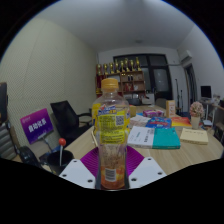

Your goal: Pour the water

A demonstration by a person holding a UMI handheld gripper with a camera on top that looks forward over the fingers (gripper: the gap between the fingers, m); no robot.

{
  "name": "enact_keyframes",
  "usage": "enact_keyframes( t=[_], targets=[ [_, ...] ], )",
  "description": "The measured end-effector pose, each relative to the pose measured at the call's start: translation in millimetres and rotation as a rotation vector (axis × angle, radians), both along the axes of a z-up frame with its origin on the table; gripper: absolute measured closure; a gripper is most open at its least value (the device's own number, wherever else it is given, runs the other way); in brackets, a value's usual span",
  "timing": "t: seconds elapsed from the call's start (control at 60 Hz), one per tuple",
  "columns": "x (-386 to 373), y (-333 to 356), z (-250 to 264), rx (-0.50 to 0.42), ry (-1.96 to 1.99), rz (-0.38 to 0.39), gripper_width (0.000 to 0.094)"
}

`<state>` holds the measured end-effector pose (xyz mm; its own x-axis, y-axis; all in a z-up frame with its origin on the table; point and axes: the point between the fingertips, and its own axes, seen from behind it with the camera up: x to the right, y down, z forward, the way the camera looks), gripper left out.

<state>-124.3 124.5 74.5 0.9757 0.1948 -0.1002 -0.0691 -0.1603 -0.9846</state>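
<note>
A clear plastic bottle [112,135] with a yellow label and an orange cap stands upright between my two fingers, close to the camera. The purple pads [92,160] press against it on both sides, so my gripper [112,168] is shut on the bottle. The bottle looks held up above the wooden table [85,148]. Its lower part holds a pale orange liquid. I see no cup or other vessel for pouring.
Books and papers [165,137] lie on the table to the right, with more small items behind them. A black office chair [68,120] stands to the left, a purple sign [38,126] beside it. Shelves with bottles [125,72] line the far wall.
</note>
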Motion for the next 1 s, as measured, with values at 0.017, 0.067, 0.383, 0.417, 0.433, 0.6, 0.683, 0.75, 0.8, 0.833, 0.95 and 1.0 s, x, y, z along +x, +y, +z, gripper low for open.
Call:
enact_keyframes(
  t=[0.017, 0.067, 0.383, 0.417, 0.433, 0.6, 0.683, 0.75, 0.8, 0.833, 0.95, 1.0],
  targets=[
    [2.1, 1.9, -0.8, -0.003, -0.015, 0.003, 0.0613],
    [0.3, 3.2, -10.1, -0.009, -0.066, 0.008, 0.0611],
    [3.0, -2.5, -15.2, -0.025, -0.128, 0.021, 0.046],
    [5.0, -3.9, -17.4, -0.036, -0.131, 0.014, 0.0417],
    [6.2, -4.7, -17.6, -0.048, -0.132, 0.009, 0.0386],
    [18.8, -33.7, -22.4, -0.103, -0.085, 0.024, 0.0086],
    [29.5, -64.9, -10.8, -0.102, -0.055, 0.013, 0.0097],
    [42.3, -100.9, 3.5, -0.088, -0.037, 0.009, 0.01],
    [43.6, -123.9, 11.0, -0.086, -0.028, 0.01, 0.0102],
    [47.3, -144.5, 15.5, -0.083, -0.026, 0.012, 0.0101],
    [58.3, -212.0, 28.0, -0.064, -0.03, 0.018, 0.01],
    [63.6, -239.7, 31.1, -0.058, -0.031, 0.019, 0.0099]
  ],
)
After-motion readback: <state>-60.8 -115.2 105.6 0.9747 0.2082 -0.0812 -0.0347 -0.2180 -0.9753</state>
